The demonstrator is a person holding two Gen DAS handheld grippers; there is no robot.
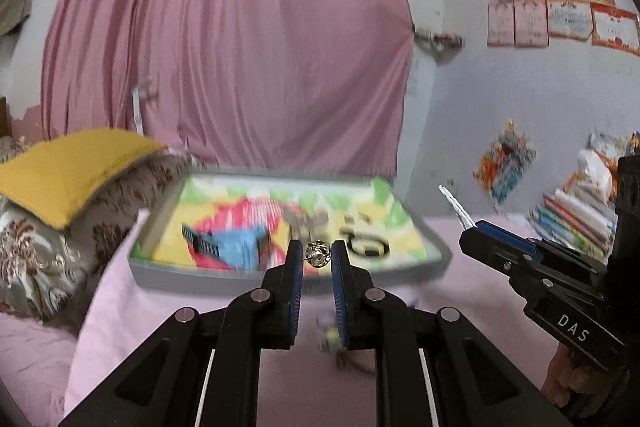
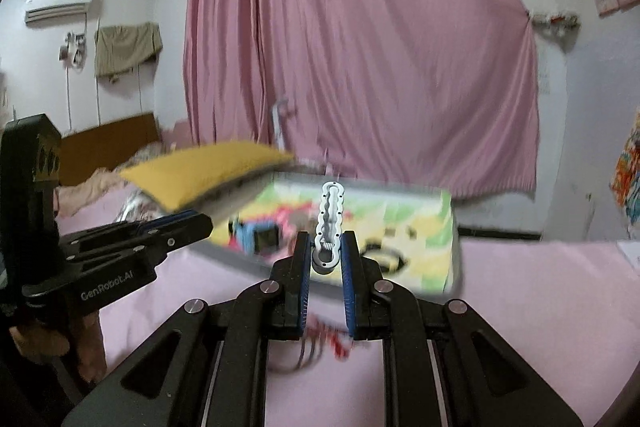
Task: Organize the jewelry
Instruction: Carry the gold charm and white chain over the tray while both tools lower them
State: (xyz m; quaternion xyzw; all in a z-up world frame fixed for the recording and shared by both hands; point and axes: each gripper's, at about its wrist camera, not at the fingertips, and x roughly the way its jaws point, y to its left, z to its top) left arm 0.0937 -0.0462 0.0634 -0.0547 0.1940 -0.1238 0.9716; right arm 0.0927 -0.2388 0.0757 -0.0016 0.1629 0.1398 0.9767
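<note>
Left wrist view: my left gripper (image 1: 317, 254) pinches a small silvery ornament (image 1: 318, 253) at its tips, above the gray tray (image 1: 224, 277) on the pink bedsheet (image 1: 120, 307). My right gripper (image 2: 326, 251) clamps a white hair clip (image 2: 329, 217), upright; yellow pillow (image 2: 208, 175) lies behind.

You have two black two-finger grippers in view: the left gripper (image 1: 317, 254) holds one small silver ornament (image 1: 318, 253), and the right gripper (image 2: 326, 250) holds one long white hair clip (image 2: 329, 223). Before you there is one shallow grey tray with a colourful picture inside (image 1: 224, 277). You can count one yellow cushion (image 1: 76, 171) on one flowered pillow (image 1: 40, 259), and one pink curtain (image 1: 240, 39). On the pink sheet (image 1: 160, 307), some blurred pieces lie; their number I cannot tell.
</note>
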